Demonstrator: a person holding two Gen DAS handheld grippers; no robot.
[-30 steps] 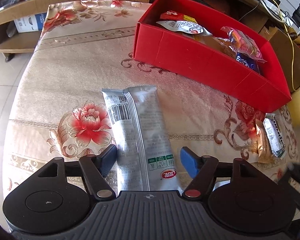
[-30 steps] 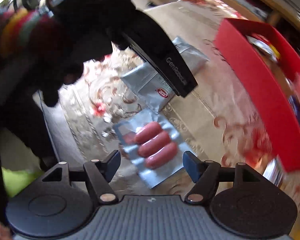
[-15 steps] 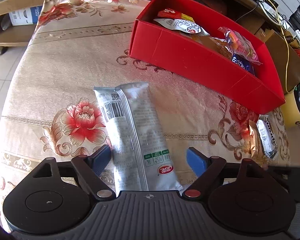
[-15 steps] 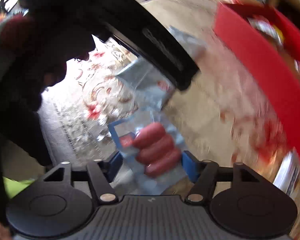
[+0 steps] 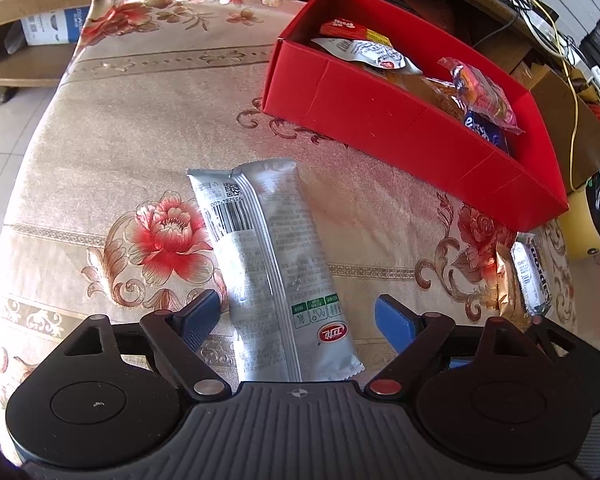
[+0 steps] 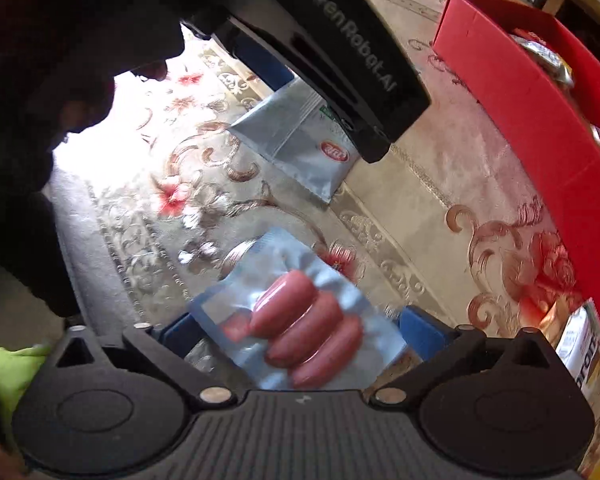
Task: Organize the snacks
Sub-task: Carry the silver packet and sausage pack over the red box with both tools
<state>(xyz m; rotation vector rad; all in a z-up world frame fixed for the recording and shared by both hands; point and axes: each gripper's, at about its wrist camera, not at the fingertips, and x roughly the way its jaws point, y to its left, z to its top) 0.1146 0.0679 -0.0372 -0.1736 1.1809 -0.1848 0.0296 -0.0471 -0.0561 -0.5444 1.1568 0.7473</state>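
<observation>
Silver snack packet (image 5: 274, 268) is seen lying flat on the floral tablecloth (image 5: 140, 120), between the wide-spread blue fingers (image 5: 198, 316) of the left gripper (image 5: 300, 318); jaws have just been opening, no grip seen. Red box (image 5: 380, 116) of snacks sits further right. Sausage pack (image 6: 300, 320) lies between the right gripper (image 6: 300, 332) pads, jaws just opened wide, not clamped.

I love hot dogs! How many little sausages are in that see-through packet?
3. They lie side by side in the packet, on the tablecloth between the right claw's two blue fingers. A fourth could hide underneath.
</observation>
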